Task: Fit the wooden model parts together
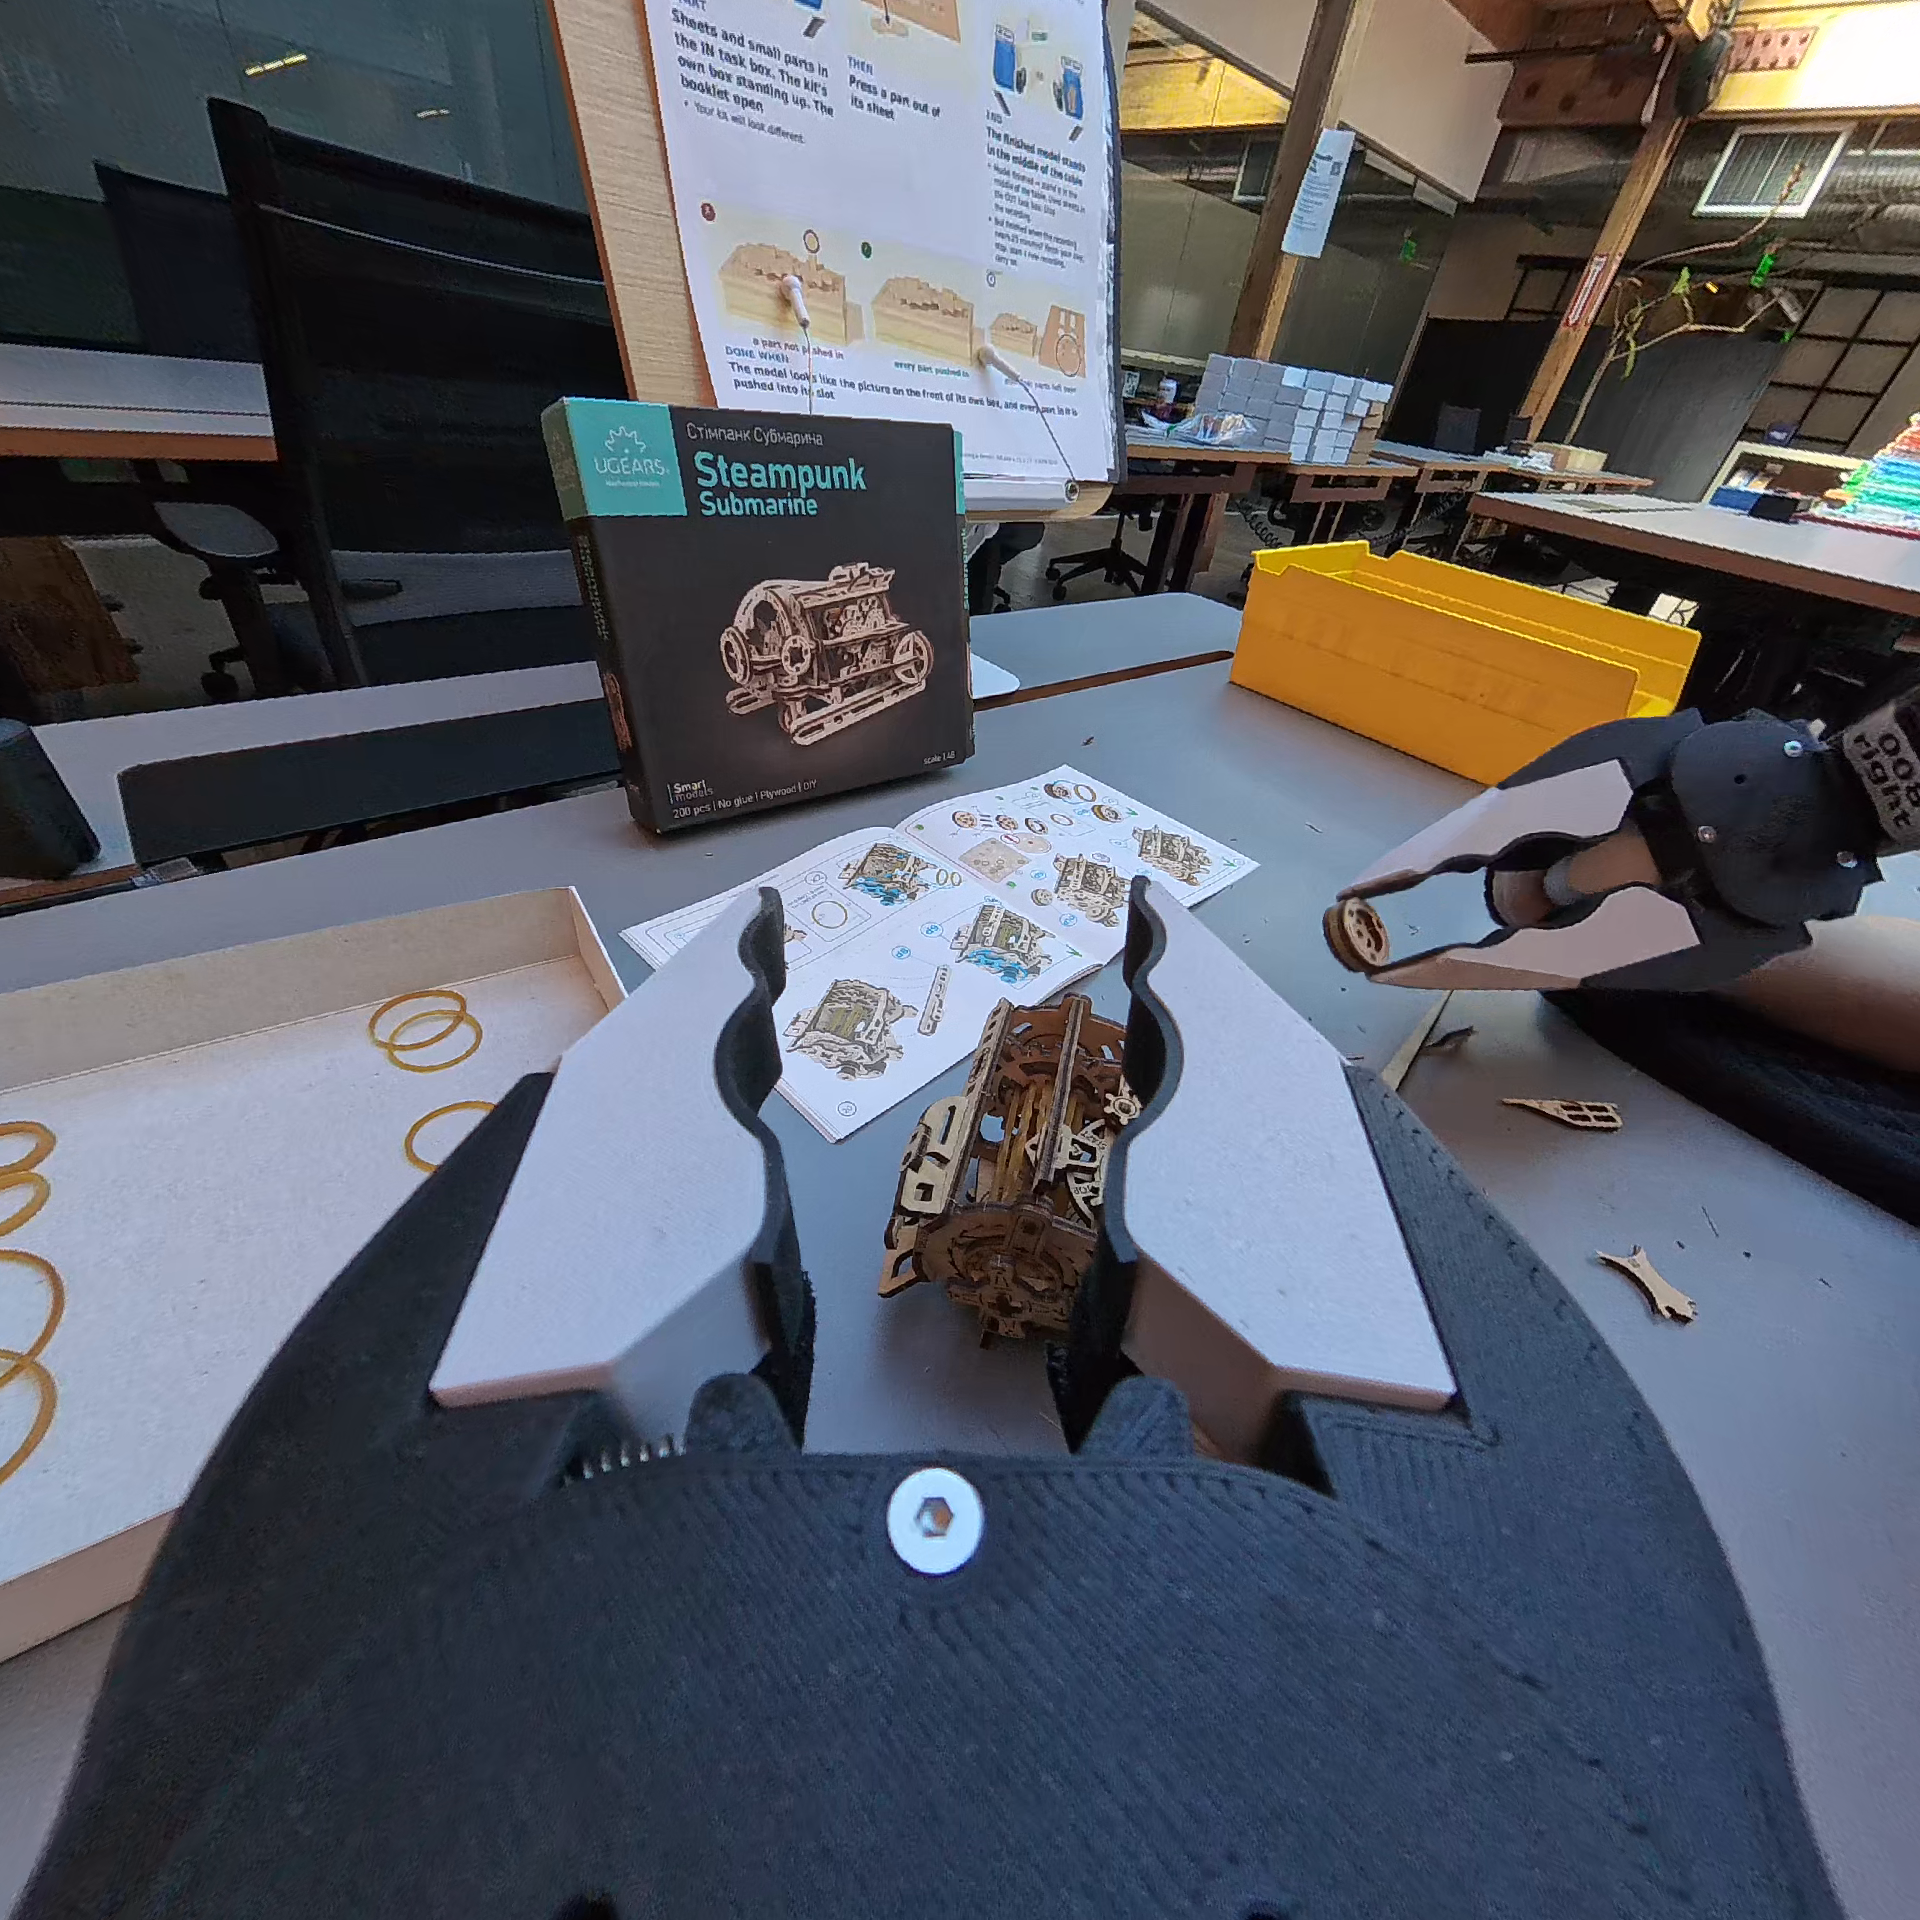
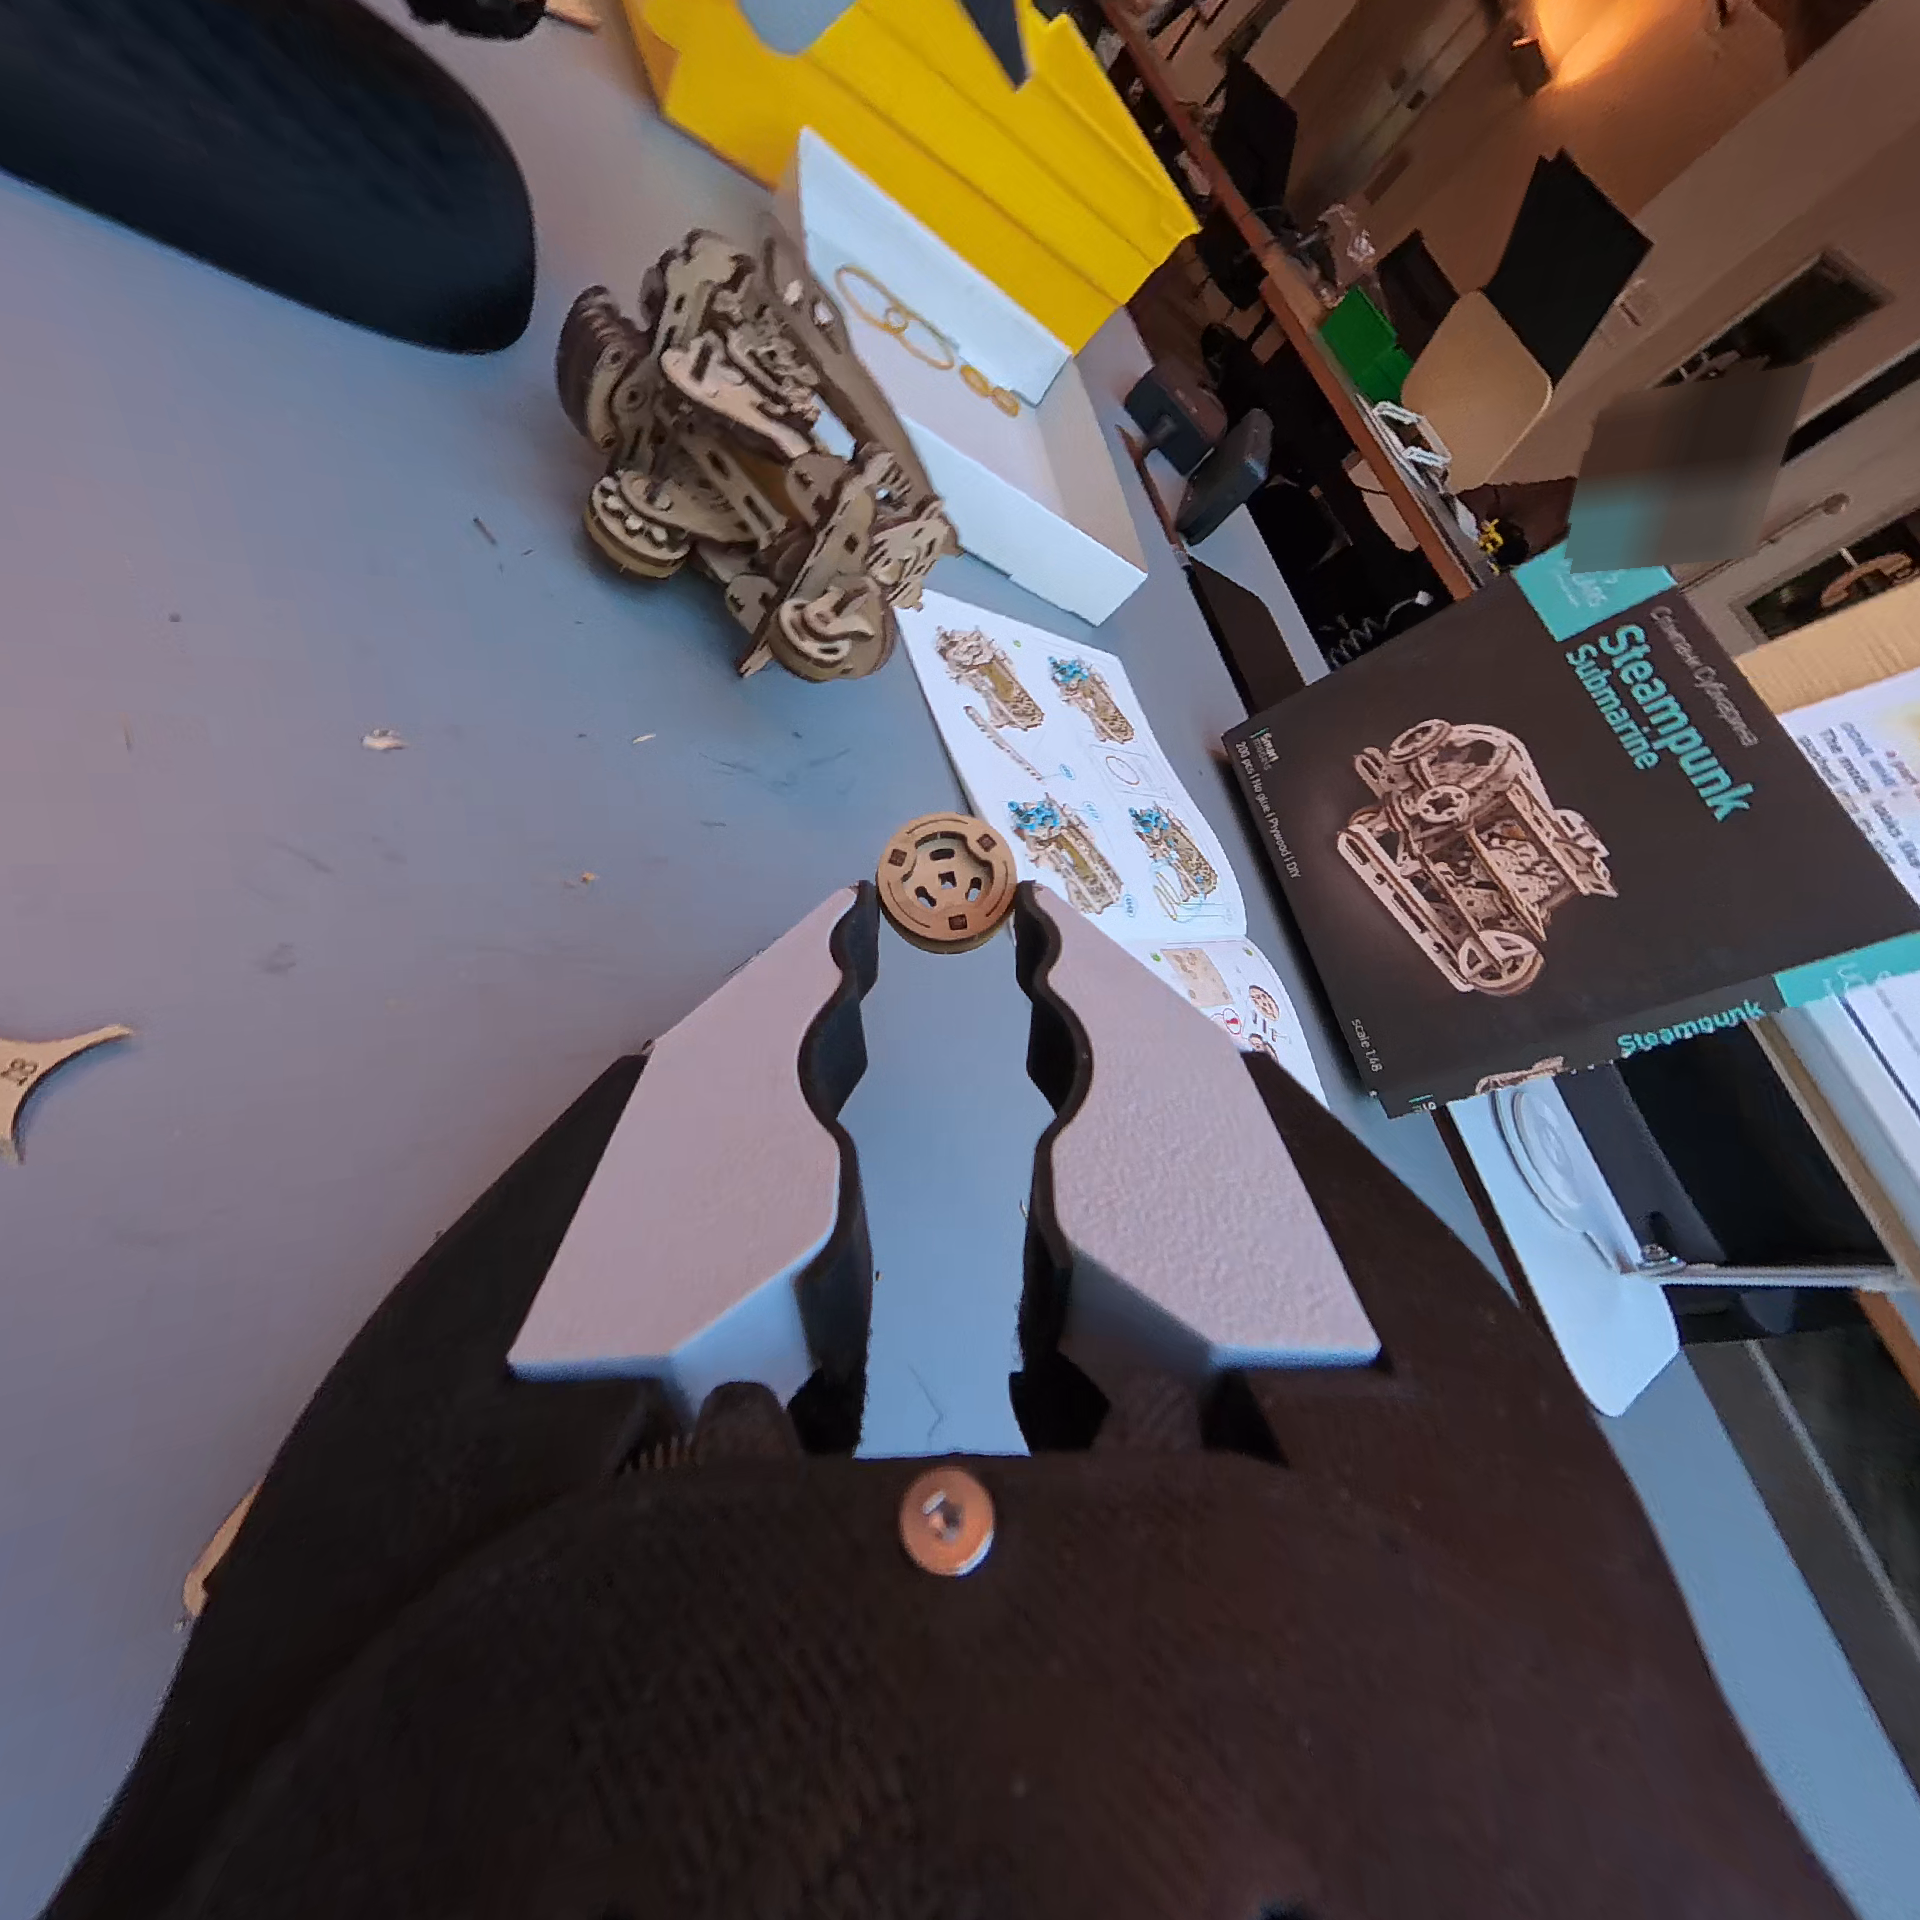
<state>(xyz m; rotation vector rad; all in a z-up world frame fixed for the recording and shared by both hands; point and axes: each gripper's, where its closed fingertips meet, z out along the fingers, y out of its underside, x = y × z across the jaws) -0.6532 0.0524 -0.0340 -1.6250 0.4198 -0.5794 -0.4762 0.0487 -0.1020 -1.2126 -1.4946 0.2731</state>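
The part-built wooden model lies on the grey table between and below my left gripper's fingers; it also shows in the right wrist view. My left gripper is open and holds nothing; its right finger hides part of the model. My right gripper is shut on a small round wooden wheel at its fingertips and holds it above the table. In the left wrist view the right gripper hangs to the right of the model with the wheel in its tips.
An open instruction booklet lies behind the model. The kit box stands at the back. A white tray with rubber bands is at the left, a yellow bin at back right. Wood scraps lie on the table. Tip to tip, the grippers are about 20 cm apart.
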